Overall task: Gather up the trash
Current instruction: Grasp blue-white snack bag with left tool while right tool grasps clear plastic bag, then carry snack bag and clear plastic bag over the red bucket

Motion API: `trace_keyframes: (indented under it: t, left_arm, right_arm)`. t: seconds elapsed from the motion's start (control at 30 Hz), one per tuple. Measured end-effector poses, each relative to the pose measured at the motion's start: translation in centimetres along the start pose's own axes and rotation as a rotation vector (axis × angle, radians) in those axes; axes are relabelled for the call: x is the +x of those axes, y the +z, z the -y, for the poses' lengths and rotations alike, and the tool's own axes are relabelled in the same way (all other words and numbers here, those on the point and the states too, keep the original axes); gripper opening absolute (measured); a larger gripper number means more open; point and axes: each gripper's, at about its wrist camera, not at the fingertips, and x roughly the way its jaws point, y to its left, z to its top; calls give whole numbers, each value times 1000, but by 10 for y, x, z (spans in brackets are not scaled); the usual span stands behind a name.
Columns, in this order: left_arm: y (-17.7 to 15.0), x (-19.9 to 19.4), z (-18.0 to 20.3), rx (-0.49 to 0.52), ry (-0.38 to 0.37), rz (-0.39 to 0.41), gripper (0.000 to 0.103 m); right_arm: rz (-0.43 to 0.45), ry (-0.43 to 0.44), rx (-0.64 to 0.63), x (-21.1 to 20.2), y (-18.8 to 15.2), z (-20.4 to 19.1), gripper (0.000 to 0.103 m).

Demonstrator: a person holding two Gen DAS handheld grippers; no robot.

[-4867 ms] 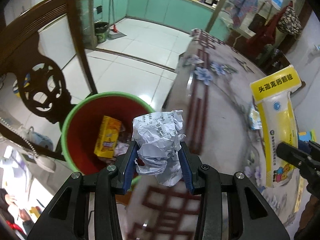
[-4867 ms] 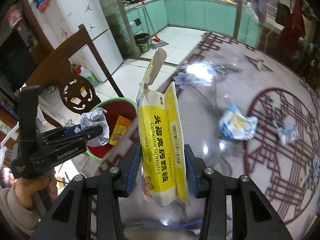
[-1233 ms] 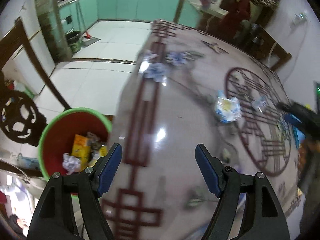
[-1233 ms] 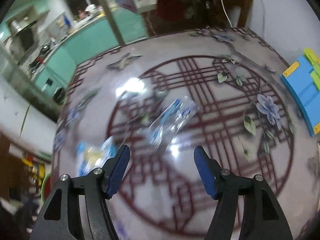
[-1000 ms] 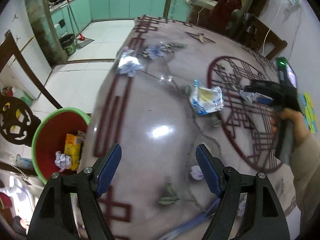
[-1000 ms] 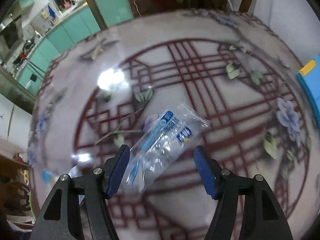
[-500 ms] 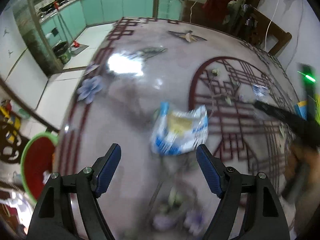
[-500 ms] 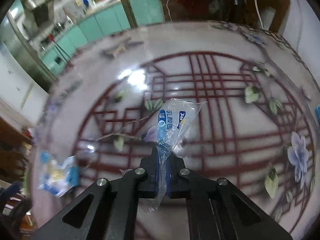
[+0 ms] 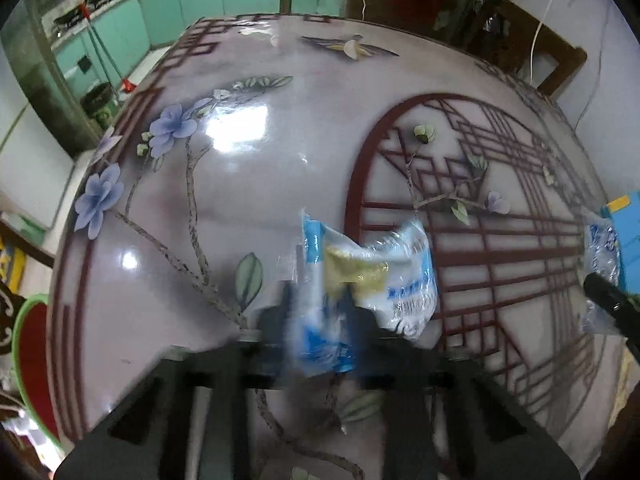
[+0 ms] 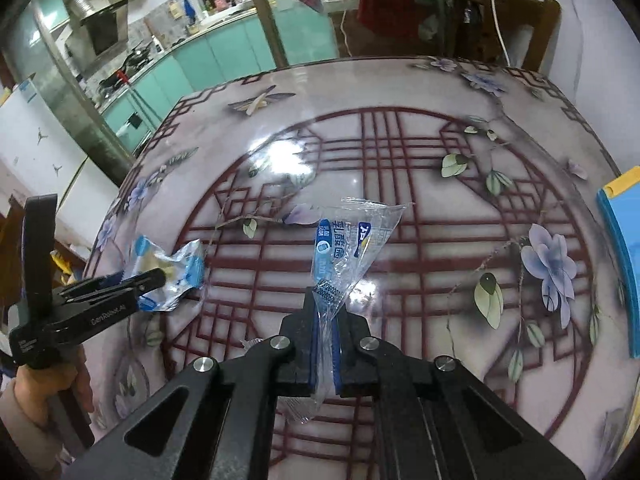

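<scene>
Clear, crinkled plastic film is pinched flat between the blue-padded fingers of the right gripper (image 10: 325,336): a thin transparent wrapper (image 10: 348,252) printed with a blue band and white characters. It fans out into a rough triangle beyond the fingertips, and a narrow twisted tail hangs below the jaws, which are pressed together on it with only the film between them.

The left gripper (image 9: 318,312) is smeared by motion blur in its own view, but its dark fingers sit close together on the lower edge of a crumpled blue-and-white packet (image 9: 364,276). This is a soft, glossy bag with a yellow patch and creased, reflective folds. The right wrist view shows the same gripper (image 10: 154,280) from the side, its slim black fingers closed on the packet (image 10: 172,268), which looks lifted just above the tabletop.

Both pieces of trash are over the table (image 9: 248,184), a glossy, rounded surface in pale pinkish grey. It is printed with a dark red lattice circle, thin branches, green leaves and lilac-blue flowers, and bright light glares off its sheen.

At the table's right edge lies a flat blue object with a yellow strip (image 10: 622,256). Low beside the table's left edge, the left wrist view catches the curved green rim and red inside of a plastic bin (image 9: 22,344). Mint-green kitchen cabinets (image 10: 224,56) stand beyond the table's far side.
</scene>
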Motion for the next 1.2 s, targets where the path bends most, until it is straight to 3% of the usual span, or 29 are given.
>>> trace_keyframes:
  t: [0.37, 0.7, 1.2]
  left_arm:
    - [-20, -68, 0, -5, -15, 77, 7]
    - [-49, -121, -7, 8, -18, 142, 7]
    - [-78, -147, -43, -42, -28, 177, 7]
  right_arm:
    - [51, 37, -83, -41, -4, -47, 4]
    - [116, 19, -147, -84, -25, -85, 4]
    - [150, 19, -215, -119, -51, -133, 4]
